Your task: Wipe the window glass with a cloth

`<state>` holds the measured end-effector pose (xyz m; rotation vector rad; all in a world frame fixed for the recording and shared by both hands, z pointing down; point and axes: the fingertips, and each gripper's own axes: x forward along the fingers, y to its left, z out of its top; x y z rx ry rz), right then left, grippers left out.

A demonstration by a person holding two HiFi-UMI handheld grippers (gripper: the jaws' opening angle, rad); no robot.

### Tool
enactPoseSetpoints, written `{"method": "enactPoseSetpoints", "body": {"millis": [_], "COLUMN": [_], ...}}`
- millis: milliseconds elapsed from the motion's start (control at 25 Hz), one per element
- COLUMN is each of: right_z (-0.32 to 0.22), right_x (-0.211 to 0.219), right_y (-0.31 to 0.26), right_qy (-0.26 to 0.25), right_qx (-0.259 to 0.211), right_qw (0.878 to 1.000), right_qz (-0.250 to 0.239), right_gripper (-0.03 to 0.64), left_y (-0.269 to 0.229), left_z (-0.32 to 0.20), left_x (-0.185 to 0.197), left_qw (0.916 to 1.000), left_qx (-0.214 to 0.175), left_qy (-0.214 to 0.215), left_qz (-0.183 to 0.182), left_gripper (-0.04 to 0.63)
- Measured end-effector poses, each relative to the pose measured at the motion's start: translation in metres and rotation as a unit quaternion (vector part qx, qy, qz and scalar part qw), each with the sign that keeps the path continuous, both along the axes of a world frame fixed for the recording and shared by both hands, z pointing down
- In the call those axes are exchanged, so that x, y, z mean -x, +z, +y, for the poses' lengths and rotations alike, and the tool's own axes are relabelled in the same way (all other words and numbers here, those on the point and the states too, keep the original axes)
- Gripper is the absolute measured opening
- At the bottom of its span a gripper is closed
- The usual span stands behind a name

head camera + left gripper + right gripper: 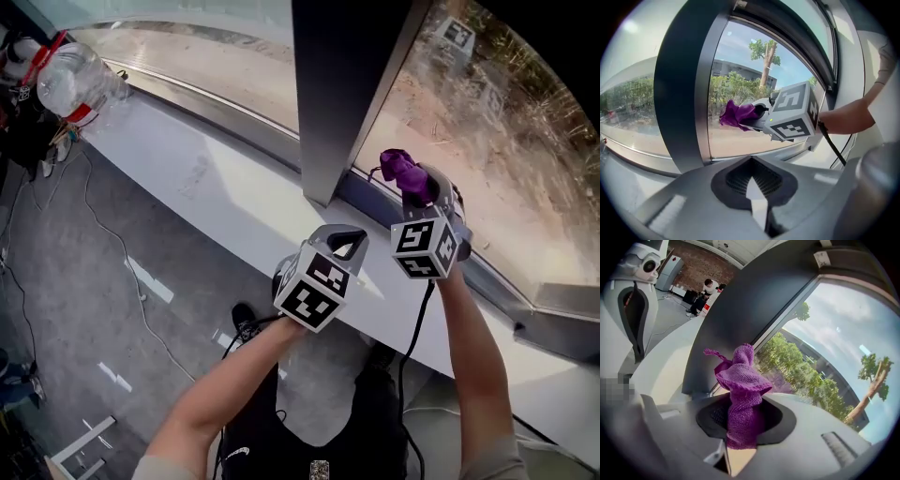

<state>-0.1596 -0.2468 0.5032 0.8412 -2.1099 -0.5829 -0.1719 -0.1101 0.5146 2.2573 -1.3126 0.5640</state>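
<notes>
My left tool hangs nearest me, over the near edge of the long white window sill. Its jaws are pressed together on nothing, parked low so it is clear of the wiping, I judge. Further out, my right tool is clamped on the crumpled purple knitted cloth, with a wad poking past the tips to serve as the pad. That wad sits at the lower left corner of the window glass, just beside the dark grey window post. I cannot confirm contact.

No words or numbers can be read.
Only square markers show: on the left gripper, the right gripper and the window glass.
</notes>
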Motion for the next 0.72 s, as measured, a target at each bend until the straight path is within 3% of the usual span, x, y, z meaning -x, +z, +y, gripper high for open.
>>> {"method": "enactPoseSetpoints", "body": {"millis": [280,720], "right_z": [0.003,0.004], "right_x": [0.008,0.002], "right_y": [-0.136,-0.305], "right_qy": [-0.022,0.014], "right_qx": [-0.108,-0.183], "right_qw": [0.993,0.971], "right_qz": [-0.029,-0.152], "right_gripper": [0.13,0.131], "left_y": [-0.079,-0.163], "left_z": [-0.007,-0.013], "left_x": [0.0,-0.014], "left_qw": [0.9991,0.9958], "left_qx": [-0.041,-0.087], "left_qy": [0.003,0.024], "left_qz": [-0.004,-0.015], "left_gripper": [0.0,0.0]}}
